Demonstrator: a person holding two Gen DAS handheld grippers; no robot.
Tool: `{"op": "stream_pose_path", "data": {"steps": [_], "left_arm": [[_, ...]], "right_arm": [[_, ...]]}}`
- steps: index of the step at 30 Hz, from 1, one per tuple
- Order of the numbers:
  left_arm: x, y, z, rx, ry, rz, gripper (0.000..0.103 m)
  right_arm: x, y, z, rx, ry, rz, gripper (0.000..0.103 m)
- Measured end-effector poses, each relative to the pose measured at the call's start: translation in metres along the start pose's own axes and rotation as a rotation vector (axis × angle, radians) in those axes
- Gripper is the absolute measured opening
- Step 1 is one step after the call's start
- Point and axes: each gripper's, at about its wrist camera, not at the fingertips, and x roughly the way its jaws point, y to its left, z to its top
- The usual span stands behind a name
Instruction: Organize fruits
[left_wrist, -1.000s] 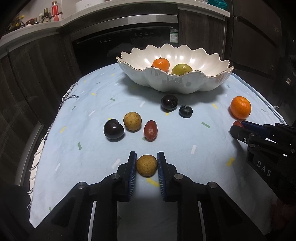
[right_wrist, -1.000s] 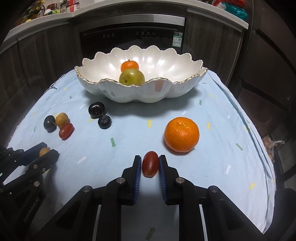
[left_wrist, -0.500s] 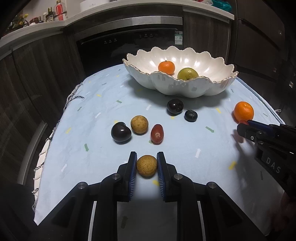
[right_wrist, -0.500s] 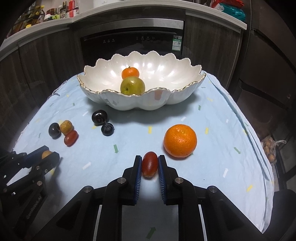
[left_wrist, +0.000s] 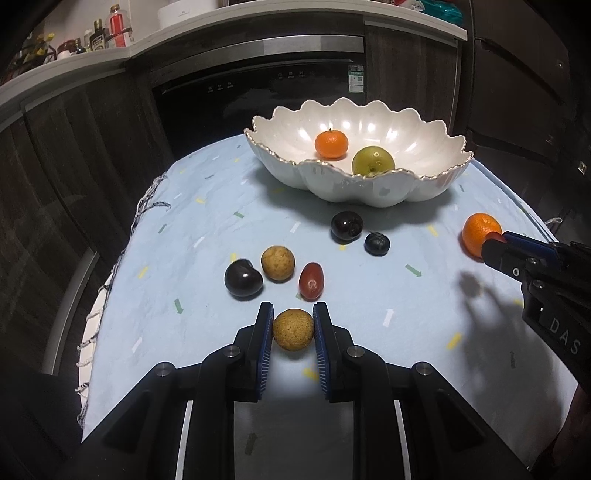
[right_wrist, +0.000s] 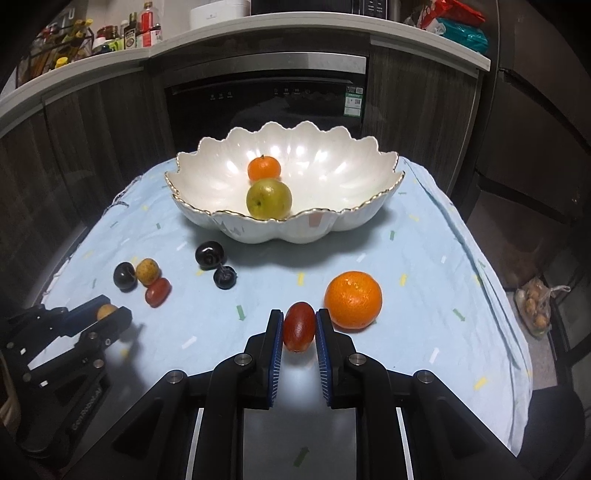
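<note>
My left gripper is shut on a tan round fruit and holds it above the cloth. My right gripper is shut on a dark red oval fruit, lifted beside a large orange. The white scalloped bowl at the back holds a small orange and a green fruit. In the left wrist view the bowl stands ahead to the right. On the cloth lie a tan fruit, a red oval fruit and three dark fruits.
The table carries a light blue cloth with fringed left edge. Dark cabinets and an oven stand behind it. A bag of produce lies on the floor at the right. Each gripper shows at the edge of the other's view.
Both grippers have risen and drawn back with their fruits, so the table looks farther away. The fruits on the cloth and in the bowl have not moved.
</note>
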Motion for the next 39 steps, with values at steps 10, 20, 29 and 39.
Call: {"op": "stream_pose_path", "data": {"steps": [10, 20, 29, 39], "left_arm": [[-0.004, 0.000, 0.016, -0.003, -0.016, -0.009, 0.022], [-0.003, 0.001, 0.037, -0.025, -0.031, -0.033, 0.023], [-0.002, 0.001, 0.064, -0.025, -0.065, -0.055, 0.023], [0.002, -0.001, 0.100, -0.021, -0.112, -0.058, 0.023]], "right_arm": [[-0.011, 0.000, 0.012, -0.010, -0.034, -0.005, 0.019], [-0.015, -0.003, 0.026, -0.007, -0.049, -0.005, 0.019], [-0.015, -0.010, 0.043, 0.010, -0.068, -0.018, 0.019], [-0.012, -0.022, 0.074, 0.025, -0.115, -0.042, 0.019]]}}
